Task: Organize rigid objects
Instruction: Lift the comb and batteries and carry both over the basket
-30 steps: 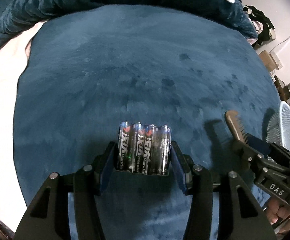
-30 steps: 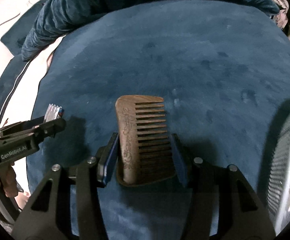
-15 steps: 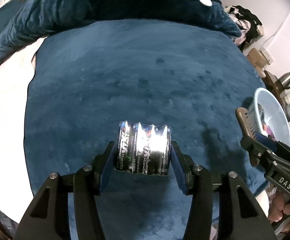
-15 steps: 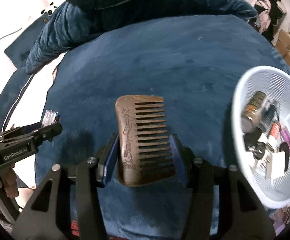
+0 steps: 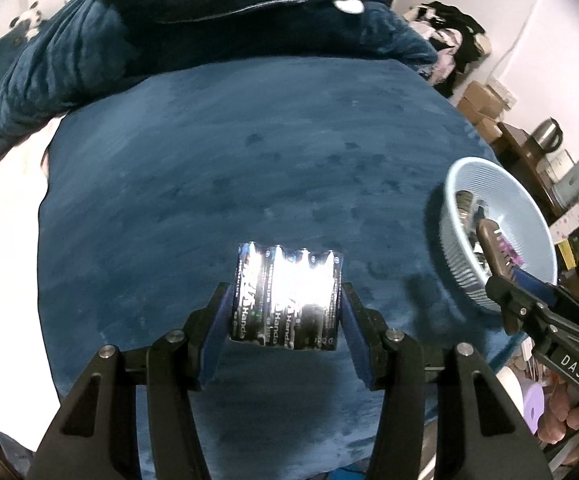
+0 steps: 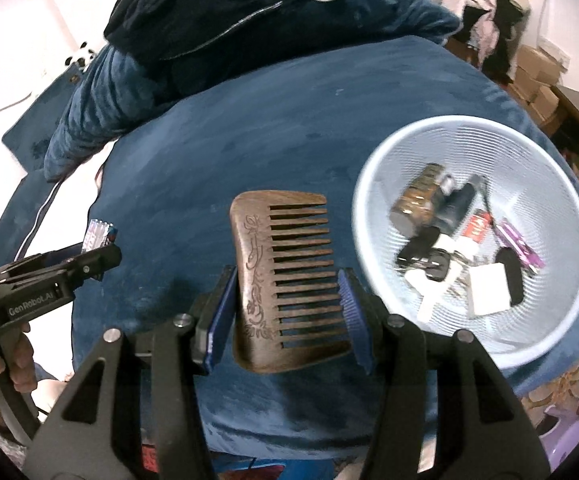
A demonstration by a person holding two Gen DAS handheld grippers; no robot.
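Two loads up: right gripper (image 6: 287, 294) clamps comb (image 6: 285, 280), long axis fwd, basket (image 6: 385, 160) just right, nearer; left gripper (image 5: 287, 312) clamps battery pack (image 5: 287, 296).

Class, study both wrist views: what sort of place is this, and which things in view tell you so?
Probably a lived-in bedroom: a blue plush blanket spread like a bed cover, a quilted duvet bunched behind it, and clothes and cardboard boxes piled by the wall.
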